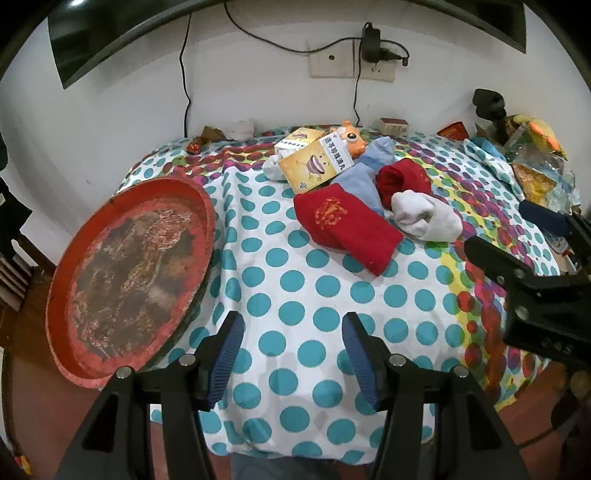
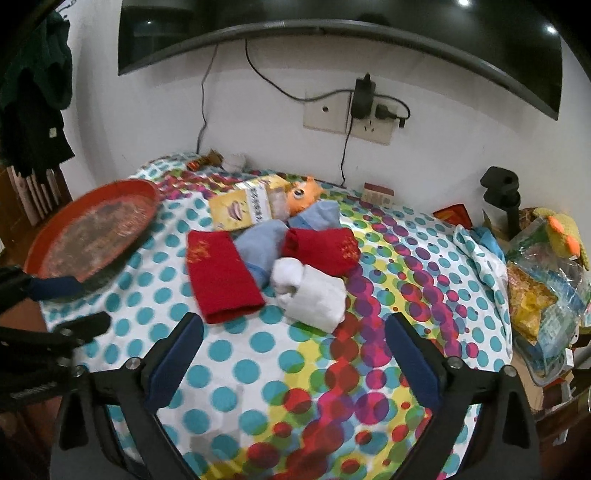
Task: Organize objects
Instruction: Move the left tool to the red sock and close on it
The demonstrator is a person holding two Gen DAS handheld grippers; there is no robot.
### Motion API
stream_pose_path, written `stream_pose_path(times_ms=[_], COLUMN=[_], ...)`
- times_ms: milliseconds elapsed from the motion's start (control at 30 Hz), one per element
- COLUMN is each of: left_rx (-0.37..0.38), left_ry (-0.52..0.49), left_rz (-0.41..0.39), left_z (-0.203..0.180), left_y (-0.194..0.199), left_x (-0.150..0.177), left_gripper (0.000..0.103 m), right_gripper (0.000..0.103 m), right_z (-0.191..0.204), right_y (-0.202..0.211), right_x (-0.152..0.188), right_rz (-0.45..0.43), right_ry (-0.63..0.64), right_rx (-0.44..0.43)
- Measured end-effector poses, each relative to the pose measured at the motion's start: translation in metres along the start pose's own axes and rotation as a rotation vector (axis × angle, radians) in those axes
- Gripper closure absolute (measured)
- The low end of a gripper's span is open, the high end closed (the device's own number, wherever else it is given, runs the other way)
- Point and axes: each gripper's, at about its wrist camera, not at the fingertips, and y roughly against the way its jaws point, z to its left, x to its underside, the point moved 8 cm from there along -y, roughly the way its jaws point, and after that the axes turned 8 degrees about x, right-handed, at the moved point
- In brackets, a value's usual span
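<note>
Red and flat, the nearest sock (image 2: 221, 275) is seen on the dotted bench (image 2: 258, 369) just ahead and left of the empty, wide-apart right tongs (image 2: 293, 363), long axis pointing away, while the equally empty, apart left tongs (image 1: 291, 363) are judged farther off.

a dark screen (image 2: 332, 22) hangs on the white wall (image 1: 258, 92). below it a black adapter (image 2: 364, 98) sits plugged into the wall socket (image 2: 373, 129), its cable (image 2: 345, 155) trailing down behind the counter.

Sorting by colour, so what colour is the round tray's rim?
Red, worn in places; the round tray shows best in the left wrist view.
</note>
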Motion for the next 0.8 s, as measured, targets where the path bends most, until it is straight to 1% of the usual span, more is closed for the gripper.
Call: stream_pose_path(times_ms=[133,233,300,333,500,533,567,633,667,733,800], left_rx=[0.012,0.018,0.018,0.020,0.019,0.019,0.016,0.016,0.014,0.016,0.001], left_ry=[0.013,0.027,0.033,0.037,0.043,0.047,0.049,0.060,0.064,0.072,0.084], left_rz=[0.019,0.043,0.057,0.061,0.086,0.087,0.090,0.095,0.100,0.106,0.118], left_z=[0.000,0.001,0.001,0.000,-0.004,-0.005,-0.006,-0.008,-0.008,-0.011,-0.011], left_y=[-0.015,-0.028,-0.035,-0.039,-0.056,-0.060,-0.064,-0.070,-0.074,-0.081,-0.089], left_x=[-0.006,-0.010,-0.013,-0.015,-0.025,-0.027,-0.029,-0.033,-0.035,-0.038,-0.040], left_gripper=[0.046,0.046,0.046,0.046,0.046,0.046,0.046,0.046,0.046,0.046,0.046], right_gripper=[0.013,0.014,0.017,0.021,0.023,0.026,0.036,0.048,0.050,0.053,0.054], right_z=[-0.005,-0.006,-0.007,-0.007,-0.005,-0.005,-0.004,-0.002,-0.003,-0.006,-0.008], right_y=[-0.032,-0.054,-0.069,-0.076,-0.105,-0.110,-0.115,-0.122,-0.124,-0.126,-0.126], right_x=[0.002,0.002,0.000,-0.001,-0.001,0.000,0.002,0.004,0.005,0.005,0.005], right_rz=[0.033,0.052,0.063,0.065,0.097,0.104,0.113,0.130,0.130,0.118,0.115], right_ry=[0.008,0.012,0.018,0.018,0.030,0.029,0.030,0.031,0.021,0.010,-0.005], right_rx=[-0.010,-0.012,-0.003,-0.011,-0.040,-0.052,-0.063,-0.093,-0.111,-0.120,-0.136])
